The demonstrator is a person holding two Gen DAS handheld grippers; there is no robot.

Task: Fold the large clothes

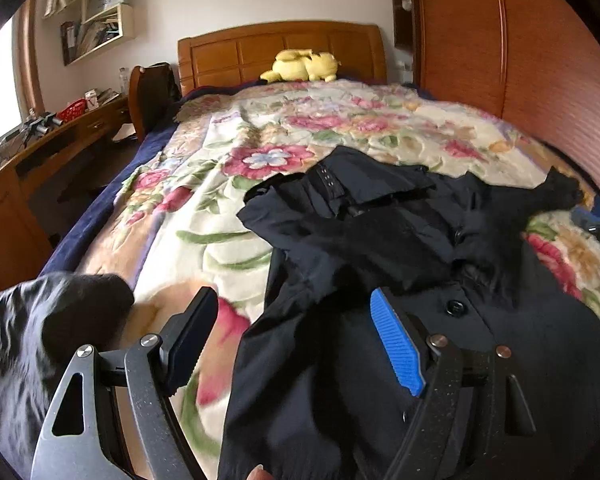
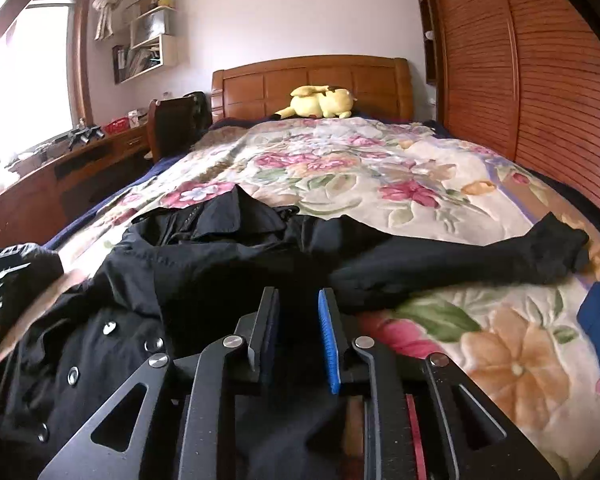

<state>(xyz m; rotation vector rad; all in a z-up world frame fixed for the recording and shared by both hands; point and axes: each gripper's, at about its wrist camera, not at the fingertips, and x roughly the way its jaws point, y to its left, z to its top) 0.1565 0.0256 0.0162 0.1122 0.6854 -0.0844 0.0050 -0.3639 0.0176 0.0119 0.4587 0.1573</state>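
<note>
Coat in black lies spread on the floral bedspread of the bed, buttoned front up, collar toward the headboard at the top of the frame; its long axis runs from the bottom of the frame up toward that collar; one sleeve stretches out flat to the right of the frame in the right wrist view, cuff near the right edge. The right tongs sit low over the coat's body just below where that sleeve joins, jaws narrowed with a slim gap showing, and whether they pinch cloth I cannot tell. The left tongs hover above the coat's left edge, jaws spread wide and released, one pad over bedspread, the blue pad over fabric. By my reading the right side is nearer the outstretched sleeve, so folding it inward across the chest falls to that hand; both tongs point forward along the coat, tilted down toward it.
</note>
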